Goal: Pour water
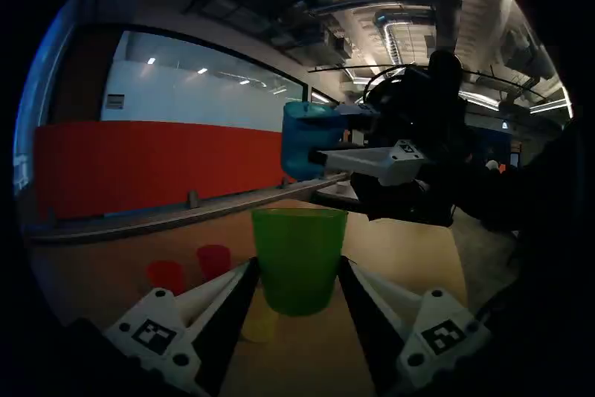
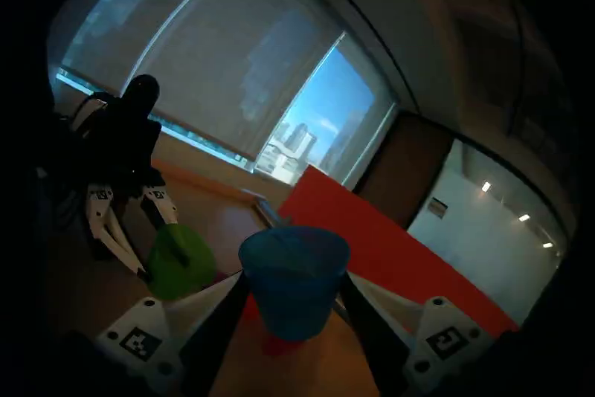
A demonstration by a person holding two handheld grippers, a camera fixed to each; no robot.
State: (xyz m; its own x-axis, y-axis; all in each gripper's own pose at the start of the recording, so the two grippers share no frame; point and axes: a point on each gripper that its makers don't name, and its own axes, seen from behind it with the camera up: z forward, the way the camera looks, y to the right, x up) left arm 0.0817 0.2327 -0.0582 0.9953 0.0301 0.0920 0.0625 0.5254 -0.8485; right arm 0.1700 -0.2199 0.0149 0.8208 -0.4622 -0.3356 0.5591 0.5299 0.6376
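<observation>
2 cups are in play, and the job looks to be at the line-up stage just ahead of the pour. The left gripper (image 1: 297, 272) has both fingers pressed on the flanks of a green cup (image 1: 299, 244), which stands upright with its mouth open to 12 o'clock. In the left gripper view, a blue cup (image 1: 303, 146) hangs above it at about 12 o'clock, close to upright. The right gripper (image 2: 294, 278) clamps that cup from both sides. No stream shows between the 2, and I cannot tell whether either holds water.

My reading is that the next move calls for bringing the blue lip over the green mouth. The right wrist then has to roll slowly so the water falls inside the rim. The left hand only has to hold its cup level and steady.

As for pose, the right gripper reaches in from 3 o'clock in the left gripper view, fingers roughly level. In its own view the room sits slanted, so it is likely rolled a little. The left gripper points forward over the wooden table (image 1: 111, 278). 2 red cups (image 1: 165, 275) stand on that table at about 9 o'clock of the green one.
</observation>
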